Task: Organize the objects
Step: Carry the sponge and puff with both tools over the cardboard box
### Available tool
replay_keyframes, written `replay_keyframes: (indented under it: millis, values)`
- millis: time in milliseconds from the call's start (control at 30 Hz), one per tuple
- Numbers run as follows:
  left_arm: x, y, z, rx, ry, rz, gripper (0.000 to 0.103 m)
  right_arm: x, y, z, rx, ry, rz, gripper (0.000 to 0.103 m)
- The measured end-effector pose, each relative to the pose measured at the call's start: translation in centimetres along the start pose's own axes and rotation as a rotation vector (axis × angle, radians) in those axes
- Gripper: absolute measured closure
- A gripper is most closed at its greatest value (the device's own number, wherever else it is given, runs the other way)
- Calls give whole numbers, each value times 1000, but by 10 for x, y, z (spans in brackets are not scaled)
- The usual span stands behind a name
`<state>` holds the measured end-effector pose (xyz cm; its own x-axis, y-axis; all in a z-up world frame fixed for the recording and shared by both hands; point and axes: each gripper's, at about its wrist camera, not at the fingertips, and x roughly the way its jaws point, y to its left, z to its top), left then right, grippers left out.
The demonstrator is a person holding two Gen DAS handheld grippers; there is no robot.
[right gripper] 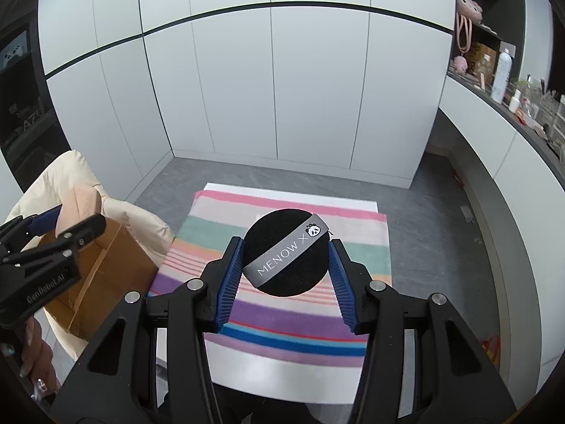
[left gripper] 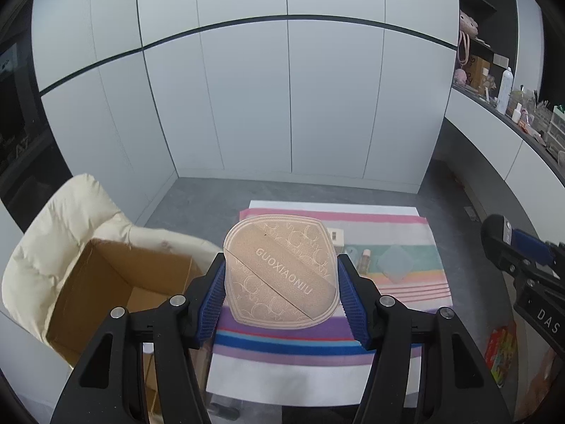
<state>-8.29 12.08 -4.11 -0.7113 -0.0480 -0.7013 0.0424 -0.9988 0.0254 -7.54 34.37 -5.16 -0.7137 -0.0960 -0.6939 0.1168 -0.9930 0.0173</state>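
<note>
Two flat makeup puffs are held up off the striped cloth (right gripper: 282,304), one in each gripper, and the open cardboard box (left gripper: 116,282) on the cream padded chair (left gripper: 60,226) at the near left looks like where they are meant to go; that would explain why both are carried edge-on between the pads rather than left lying flat. The left gripper (left gripper: 280,296) has its blue ribbed pads pressed against the two side edges of the peach puff (left gripper: 279,275), so its jaws stand about half open, held apart by the width of the puff; the puff sits above the near left part of the cloth, just right of the box. The right gripper (right gripper: 286,275) is closed the same way on the round black puff (right gripper: 286,252) with its grey band, jaws a little narrower, and holds it over the middle of the cloth, farther from the box. From the right wrist view the left gripper already sits beside the box's top edge, so I judge the peach puff goes in first. A few small items stay on the far right of the cloth: a small bottle (left gripper: 365,259), a pale green square pad (left gripper: 395,265) and a small white carton (left gripper: 335,236).
</note>
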Motion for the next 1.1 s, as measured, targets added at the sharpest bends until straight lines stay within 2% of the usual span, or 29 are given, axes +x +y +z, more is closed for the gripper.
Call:
replay_keyframes:
  millis: [167, 400, 600, 1100]
  values:
    - [0, 2, -22, 8, 16, 4, 42, -11, -7, -27, 45, 8, -10, 53]
    - [-8, -4, -48, 34, 56, -52, 42, -31, -17, -53, 71, 26, -28, 53]
    - [-17, -8, -59, 61, 66, -39, 42, -43, -18, -72, 65, 54, -28, 53]
    - [-81, 7, -85, 49, 13, -33, 42, -82, -1, -105, 49, 67, -7, 53]
